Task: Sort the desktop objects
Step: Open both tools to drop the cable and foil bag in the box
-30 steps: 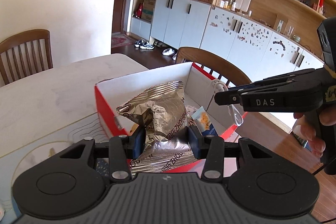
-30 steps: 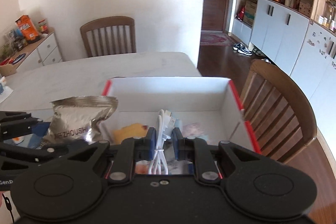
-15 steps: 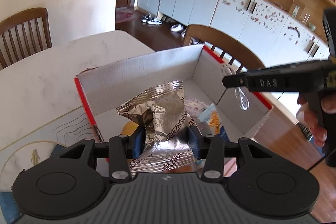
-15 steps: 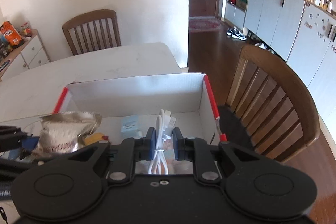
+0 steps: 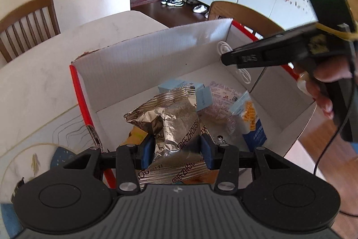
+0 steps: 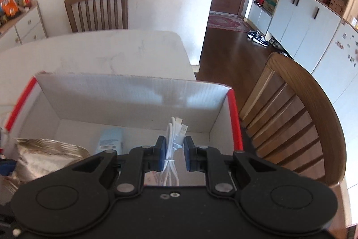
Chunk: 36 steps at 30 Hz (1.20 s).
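My left gripper (image 5: 176, 149) is shut on a crumpled silver foil snack bag (image 5: 172, 118) and holds it over the near left part of an open white cardboard box with red edges (image 5: 143, 59). My right gripper (image 6: 174, 152) is shut on a coiled white USB cable (image 6: 173, 140) and holds it over the box's right side (image 6: 235, 118); the cable's loops also show in the left wrist view (image 5: 223, 48). The foil bag shows at the left in the right wrist view (image 6: 47, 156). A light blue carton (image 5: 179, 86), a pink packet (image 5: 223, 93) and a blue-and-orange snack pack (image 5: 250, 118) lie inside.
The box stands at the right end of a white marble table (image 6: 100, 53). A wooden chair (image 6: 295, 127) is close beside the box on the right, another chair (image 6: 98, 8) at the table's far side. A blue mat (image 5: 60, 156) lies near the box's left corner.
Both grippers have moved forward over the box and tilted down into it, still holding the foil bag and the cable. More of the box's contents have come into view.
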Available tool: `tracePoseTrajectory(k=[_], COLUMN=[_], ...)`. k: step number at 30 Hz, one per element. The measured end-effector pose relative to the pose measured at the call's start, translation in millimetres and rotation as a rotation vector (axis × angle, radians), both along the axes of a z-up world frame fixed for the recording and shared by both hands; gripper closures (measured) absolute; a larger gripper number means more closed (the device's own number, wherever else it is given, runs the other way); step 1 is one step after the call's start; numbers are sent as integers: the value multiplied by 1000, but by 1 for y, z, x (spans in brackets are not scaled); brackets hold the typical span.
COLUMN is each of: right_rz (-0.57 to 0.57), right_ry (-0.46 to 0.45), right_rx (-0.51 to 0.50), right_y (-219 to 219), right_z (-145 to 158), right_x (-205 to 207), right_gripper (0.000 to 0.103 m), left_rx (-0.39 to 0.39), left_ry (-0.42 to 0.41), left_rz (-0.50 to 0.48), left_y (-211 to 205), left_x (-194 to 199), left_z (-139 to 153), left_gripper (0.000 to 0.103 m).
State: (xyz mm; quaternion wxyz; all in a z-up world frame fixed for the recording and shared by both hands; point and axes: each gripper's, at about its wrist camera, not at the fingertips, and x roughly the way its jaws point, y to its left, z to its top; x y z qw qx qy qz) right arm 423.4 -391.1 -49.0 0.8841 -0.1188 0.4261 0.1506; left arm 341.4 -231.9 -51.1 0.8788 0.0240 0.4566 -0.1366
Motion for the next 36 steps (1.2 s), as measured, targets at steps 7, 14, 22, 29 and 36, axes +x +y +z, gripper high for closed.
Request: tracePoseTrajectory(k=[7,14,22,29,36], right_rz=[54,92,98,95,108], right_ry=[26,73,109,115,119], right_rx=[-68,-70,-44,8,50], right_y=[13,16,6,-3,-5], right_z=[-23,-30,-26,-12,2], right_x=[3,1,-1,-3,-14], right_gripper=[87,86,65,57,55], left_rx=[126,91,45,10,-53], left_ry=[-33,53,73,56,40], left_rz=[-65,-78,-66,-87,-72], left_y=[-17,-20,-17,-18,-11], left_x=[-1,9,12,6,-4], left_z=[-4,-13,-11,-1,10], left_gripper=[60,60,54,35,34])
